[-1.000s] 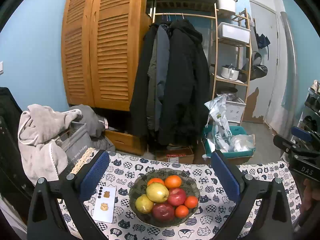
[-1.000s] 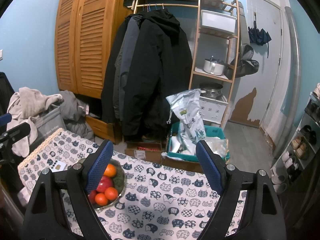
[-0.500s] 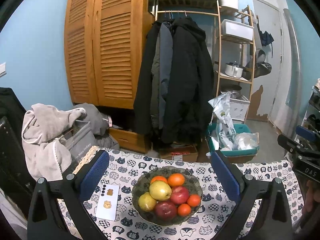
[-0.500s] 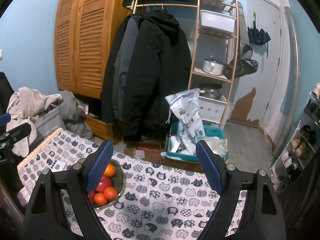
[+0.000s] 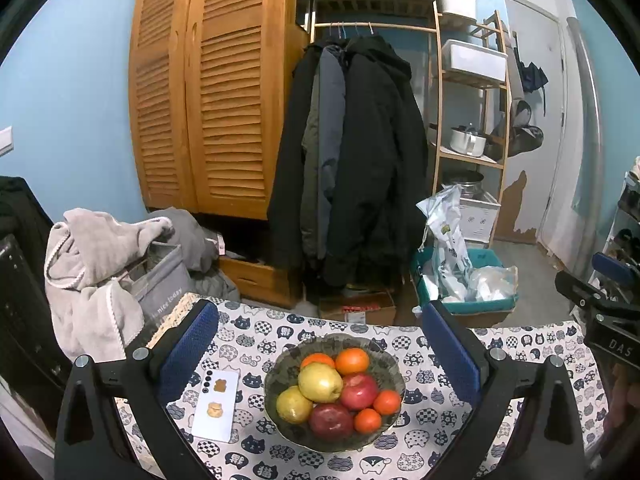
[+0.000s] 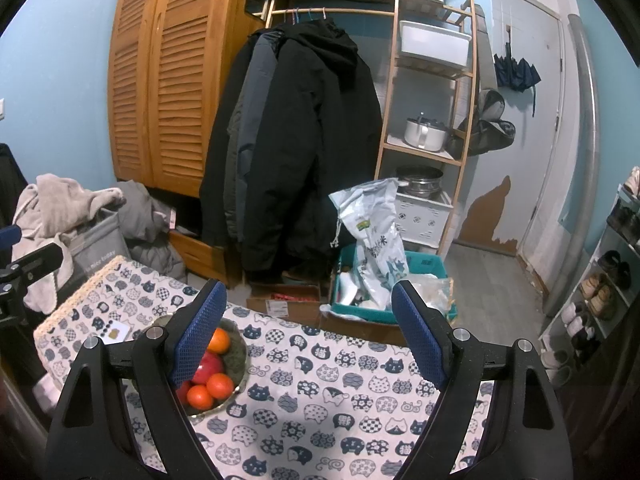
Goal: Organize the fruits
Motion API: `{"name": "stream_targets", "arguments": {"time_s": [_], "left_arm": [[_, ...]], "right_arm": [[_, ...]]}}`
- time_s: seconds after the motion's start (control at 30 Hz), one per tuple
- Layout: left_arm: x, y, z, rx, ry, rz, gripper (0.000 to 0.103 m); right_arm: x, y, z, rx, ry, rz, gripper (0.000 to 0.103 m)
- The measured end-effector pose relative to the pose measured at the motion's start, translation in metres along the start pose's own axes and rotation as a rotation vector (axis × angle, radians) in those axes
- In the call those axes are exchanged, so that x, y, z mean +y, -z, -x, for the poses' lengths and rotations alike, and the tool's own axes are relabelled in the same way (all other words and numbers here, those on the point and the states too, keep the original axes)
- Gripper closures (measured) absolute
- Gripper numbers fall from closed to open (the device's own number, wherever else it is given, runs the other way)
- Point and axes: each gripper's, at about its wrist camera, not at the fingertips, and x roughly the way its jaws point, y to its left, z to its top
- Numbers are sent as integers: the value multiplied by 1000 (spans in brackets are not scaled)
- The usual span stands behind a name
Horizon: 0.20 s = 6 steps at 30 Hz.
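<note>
A dark glass bowl [image 5: 390, 360] stands on the cat-patterned tablecloth [image 5: 520, 344]. It holds two yellow apples [image 5: 320, 382], two red apples [image 5: 359, 391] and several oranges [image 5: 352, 361]. My left gripper [image 5: 319, 312] hovers just before the bowl, open, with nothing between its blue pads [image 5: 188, 352]. The right gripper [image 6: 308, 290] is open too, over bare cloth to the right of the bowl [image 6: 240, 354], whose left part its left finger [image 6: 196, 332] hides. Each gripper shows at the edge of the other's view: right gripper [image 5: 600, 288], left gripper [image 6: 28, 260].
A white phone [image 5: 216, 404] lies flat on the cloth left of the bowl. Beyond the table's far edge are a laundry basket with grey clothes [image 5: 100, 264], a wooden wardrobe [image 5: 212, 100], hanging coats [image 5: 352, 160], a teal crate [image 6: 384, 292] and a shelf rack [image 6: 432, 120].
</note>
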Motion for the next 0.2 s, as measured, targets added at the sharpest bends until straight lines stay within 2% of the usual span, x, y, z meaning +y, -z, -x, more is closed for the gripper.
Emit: {"name": "stream_targets", "arguments": {"time_s": [0.2], "left_arm": [[0, -2, 1, -2, -2, -6, 1]], "right_arm": [[0, 0, 0, 0, 0, 1, 19]]}}
